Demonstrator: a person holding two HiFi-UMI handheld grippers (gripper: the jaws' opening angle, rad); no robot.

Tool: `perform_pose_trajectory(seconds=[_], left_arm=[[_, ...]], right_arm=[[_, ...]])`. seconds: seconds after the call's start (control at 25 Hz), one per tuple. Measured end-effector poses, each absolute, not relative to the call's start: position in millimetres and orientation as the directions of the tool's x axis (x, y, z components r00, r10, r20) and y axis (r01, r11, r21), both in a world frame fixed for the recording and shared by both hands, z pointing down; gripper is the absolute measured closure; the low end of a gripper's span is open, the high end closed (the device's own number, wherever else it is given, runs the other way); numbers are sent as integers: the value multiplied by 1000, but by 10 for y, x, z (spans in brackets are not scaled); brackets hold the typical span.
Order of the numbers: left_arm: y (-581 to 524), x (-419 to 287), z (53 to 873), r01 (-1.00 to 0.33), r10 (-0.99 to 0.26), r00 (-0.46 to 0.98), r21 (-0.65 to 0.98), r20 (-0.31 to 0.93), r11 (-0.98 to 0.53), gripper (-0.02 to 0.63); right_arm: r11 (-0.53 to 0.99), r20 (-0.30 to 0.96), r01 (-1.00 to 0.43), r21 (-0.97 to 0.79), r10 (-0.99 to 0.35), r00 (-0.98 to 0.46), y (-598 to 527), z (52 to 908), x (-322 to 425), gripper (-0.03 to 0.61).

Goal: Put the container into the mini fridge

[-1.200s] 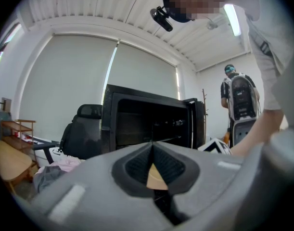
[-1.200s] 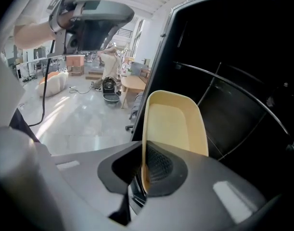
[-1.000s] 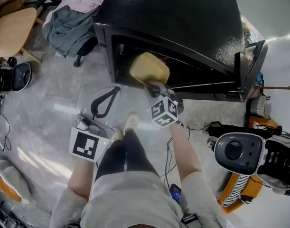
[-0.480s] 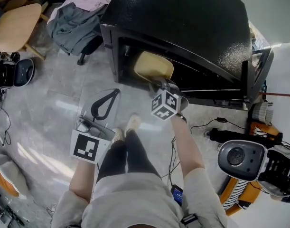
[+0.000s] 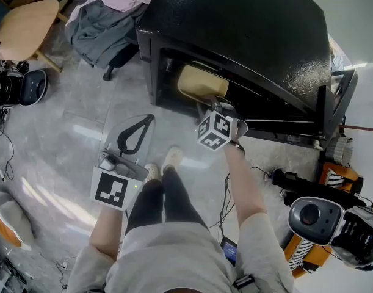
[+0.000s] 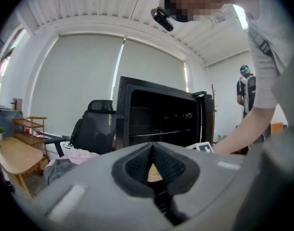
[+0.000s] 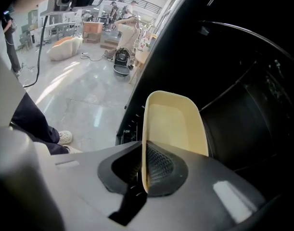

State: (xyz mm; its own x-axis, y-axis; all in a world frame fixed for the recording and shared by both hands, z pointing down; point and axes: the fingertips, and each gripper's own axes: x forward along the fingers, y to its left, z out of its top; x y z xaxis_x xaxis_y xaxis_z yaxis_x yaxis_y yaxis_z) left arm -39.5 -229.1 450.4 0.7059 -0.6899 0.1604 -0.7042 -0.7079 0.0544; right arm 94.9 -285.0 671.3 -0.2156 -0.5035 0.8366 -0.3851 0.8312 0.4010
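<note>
Moved deeper into the mini fridge (image 5: pixel 247 35), the container (image 7: pixel 173 121) is clamped by the right hand-held gripper (image 7: pixel 144 165) (left hand-held gripper (image 6: pixel 152 149) seemingly closed, empty).

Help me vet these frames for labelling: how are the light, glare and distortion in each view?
Head view: wide-angle bending, glare speckles on the mini fridge top, bright streaks on the floor. Left gripper view: fisheye with dark corners, backlit blinds. Right gripper view: container evenly lit, fridge interior nearly black.
</note>
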Motion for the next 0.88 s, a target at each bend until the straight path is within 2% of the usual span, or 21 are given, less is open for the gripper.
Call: perform_pose_trajectory(seconds=[0.88], left_arm=[[-2392, -436, 4562, -732, -714, 678, 62, 176, -679, 612]], right_arm=[[822, 828, -305, 482, -541, -150, -3313, 6718, 1159, 551]])
